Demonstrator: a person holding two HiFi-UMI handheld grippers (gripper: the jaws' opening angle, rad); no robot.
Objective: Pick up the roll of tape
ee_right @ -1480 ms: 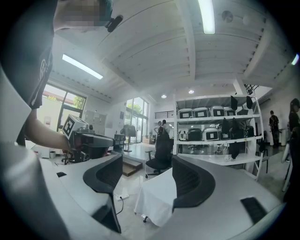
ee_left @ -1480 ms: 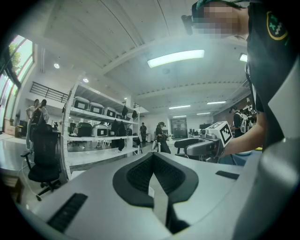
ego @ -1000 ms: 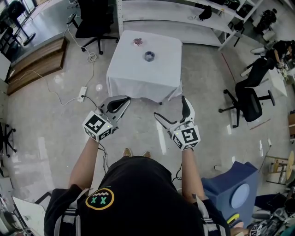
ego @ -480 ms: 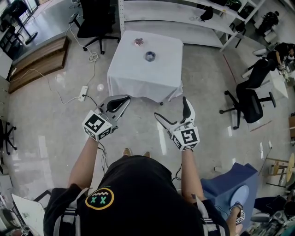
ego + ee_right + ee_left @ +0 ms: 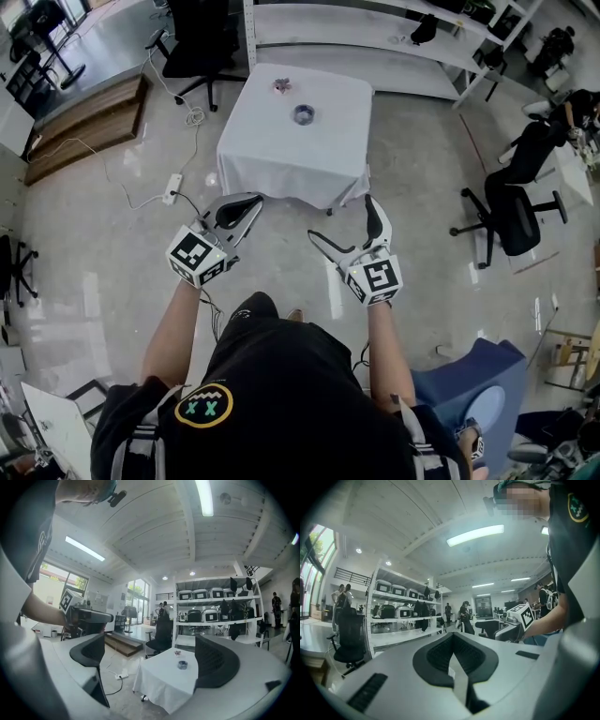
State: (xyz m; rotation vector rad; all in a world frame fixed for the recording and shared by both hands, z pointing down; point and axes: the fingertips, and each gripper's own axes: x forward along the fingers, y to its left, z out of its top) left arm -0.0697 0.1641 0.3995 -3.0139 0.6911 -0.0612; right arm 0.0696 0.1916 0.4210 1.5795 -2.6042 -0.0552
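The roll of tape (image 5: 303, 114) is a small blue-grey ring lying flat near the middle of a table with a white cloth (image 5: 281, 164), well ahead of me. It also shows in the right gripper view as the tape (image 5: 182, 664) on the cloth (image 5: 161, 681), framed between the jaws but far off. My right gripper (image 5: 343, 221) is open and empty, short of the table's near edge. My left gripper (image 5: 246, 208) is shut on nothing, its pads (image 5: 440, 651) pressed together, level with the right one.
A small pink object (image 5: 281, 86) lies at the table's far side. A power strip (image 5: 170, 190) with cables lies on the floor to the left. Office chairs (image 5: 511, 211) stand right and behind, white shelves (image 5: 375, 37) at the back, a wooden platform (image 5: 84, 127) at the left.
I have stepped a little toward the table, one foot now forward under me. Both grippers keep their states and have barely shifted.
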